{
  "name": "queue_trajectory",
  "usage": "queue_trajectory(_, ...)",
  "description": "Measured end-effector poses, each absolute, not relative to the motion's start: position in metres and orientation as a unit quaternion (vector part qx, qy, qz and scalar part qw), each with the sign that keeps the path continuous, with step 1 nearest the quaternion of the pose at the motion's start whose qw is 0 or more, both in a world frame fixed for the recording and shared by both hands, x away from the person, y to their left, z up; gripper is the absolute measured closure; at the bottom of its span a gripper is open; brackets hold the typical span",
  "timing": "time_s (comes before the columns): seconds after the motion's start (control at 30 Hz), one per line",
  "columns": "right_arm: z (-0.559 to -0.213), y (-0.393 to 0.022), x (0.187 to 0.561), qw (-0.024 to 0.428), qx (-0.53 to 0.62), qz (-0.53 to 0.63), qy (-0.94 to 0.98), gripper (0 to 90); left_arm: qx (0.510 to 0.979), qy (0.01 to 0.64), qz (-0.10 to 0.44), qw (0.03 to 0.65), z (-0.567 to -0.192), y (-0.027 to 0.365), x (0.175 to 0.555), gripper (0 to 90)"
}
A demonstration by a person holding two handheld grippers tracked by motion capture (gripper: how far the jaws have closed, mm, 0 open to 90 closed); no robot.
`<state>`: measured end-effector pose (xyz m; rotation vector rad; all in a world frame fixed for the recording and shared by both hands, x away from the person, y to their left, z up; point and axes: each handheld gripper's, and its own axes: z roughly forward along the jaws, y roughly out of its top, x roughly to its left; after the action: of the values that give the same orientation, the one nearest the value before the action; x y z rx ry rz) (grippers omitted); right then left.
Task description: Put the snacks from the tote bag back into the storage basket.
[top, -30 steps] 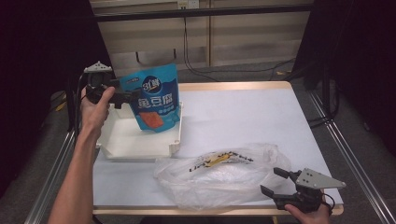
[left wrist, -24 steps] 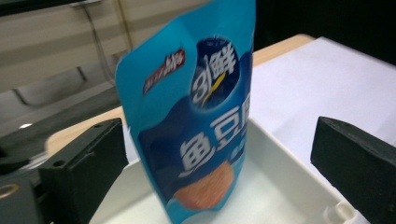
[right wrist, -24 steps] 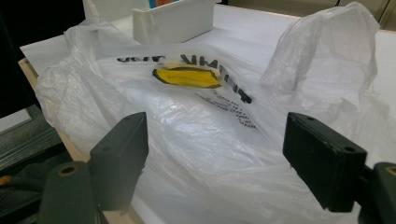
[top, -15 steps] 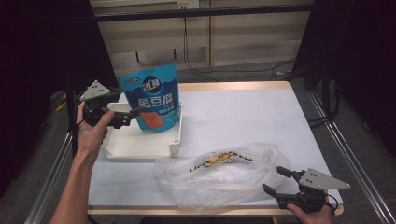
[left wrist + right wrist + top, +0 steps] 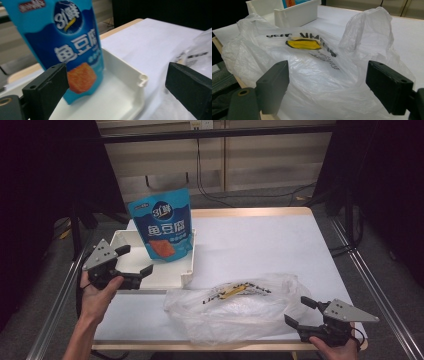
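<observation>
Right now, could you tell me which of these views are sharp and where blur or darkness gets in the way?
High view: the table is evenly lit, its surroundings nearly black. Left gripper view: the blue pouch and white tray look soft and smeared, and the near jaws are blurred. Right gripper view: the plastic bag is fairly crisp, its print readable, with mild sheen on the folds.

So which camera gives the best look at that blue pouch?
The high view: the whole pouch shows, standing in the white tray. The left gripper view shows it nearer, with large print, but blurred and cut off at the top. The right gripper view catches just a sliver of it behind the tray wall.
</observation>
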<state>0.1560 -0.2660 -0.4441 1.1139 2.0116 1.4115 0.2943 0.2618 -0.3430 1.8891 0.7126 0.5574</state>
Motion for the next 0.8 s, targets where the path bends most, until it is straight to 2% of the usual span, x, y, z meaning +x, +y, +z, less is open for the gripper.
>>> queue_trajectory(0.17, -0.443, -0.265, 0.155, 0.22, 0.401, 0.51, 0.728, 19.1, 0.787, 0.307, 0.222, 0.488, -0.358, 0.25, 0.277, 5.2)
queue_trajectory(0.27, -0.442, -0.265, 0.153, 0.221, 0.398, 0.512, 0.728, 19.4, 0.776, 0.322, 0.204, 0.502, -0.37, 0.253, 0.269, 5.3)
queue_trajectory(0.37, -0.442, -0.268, 0.154, 0.221, 0.399, 0.513, 0.727, 19.9, 0.784, 0.333, 0.194, 0.486, -0.386, 0.255, 0.262, 5.3)
queue_trajectory(0.6, -0.442, -0.269, 0.154, 0.222, 0.402, 0.514, 0.725, 19.5, 0.783, 0.347, 0.194, 0.478, -0.409, 0.262, 0.23, 4.2)
queue_trajectory(0.8, -0.441, -0.267, 0.153, 0.224, 0.404, 0.513, 0.724, 19.5, 0.775, 0.363, 0.202, 0.476, -0.43, 0.268, 0.224, 3.8)
